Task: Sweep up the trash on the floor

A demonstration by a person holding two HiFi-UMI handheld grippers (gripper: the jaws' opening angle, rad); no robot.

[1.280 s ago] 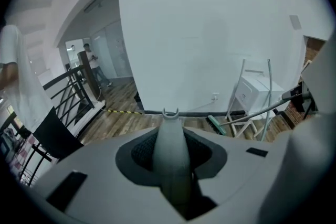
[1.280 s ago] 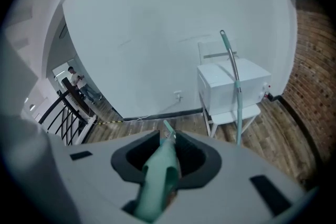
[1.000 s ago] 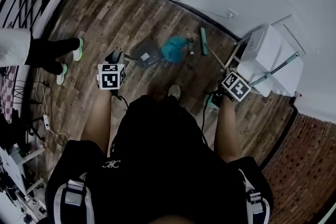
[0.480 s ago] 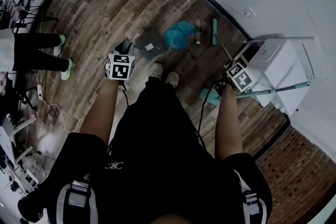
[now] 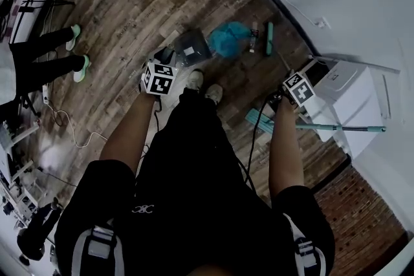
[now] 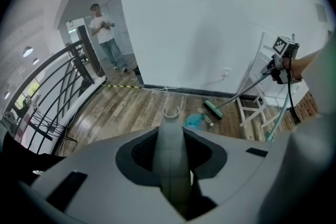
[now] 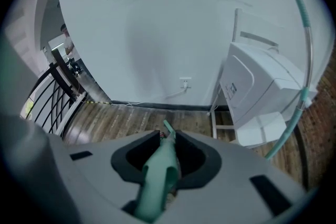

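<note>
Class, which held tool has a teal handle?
The broom in the right hand-held gripper; the dustpan in the left hand-held gripper has a grey handle.

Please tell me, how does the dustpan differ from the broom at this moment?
The dustpan is grey; the broom is teal-green. The dustpan's handle is clamped in the left gripper, the broom's in the right gripper. In the head view the dustpan lies left of the blue trash, the broom right of it. Both reach the wooden floor.
</note>
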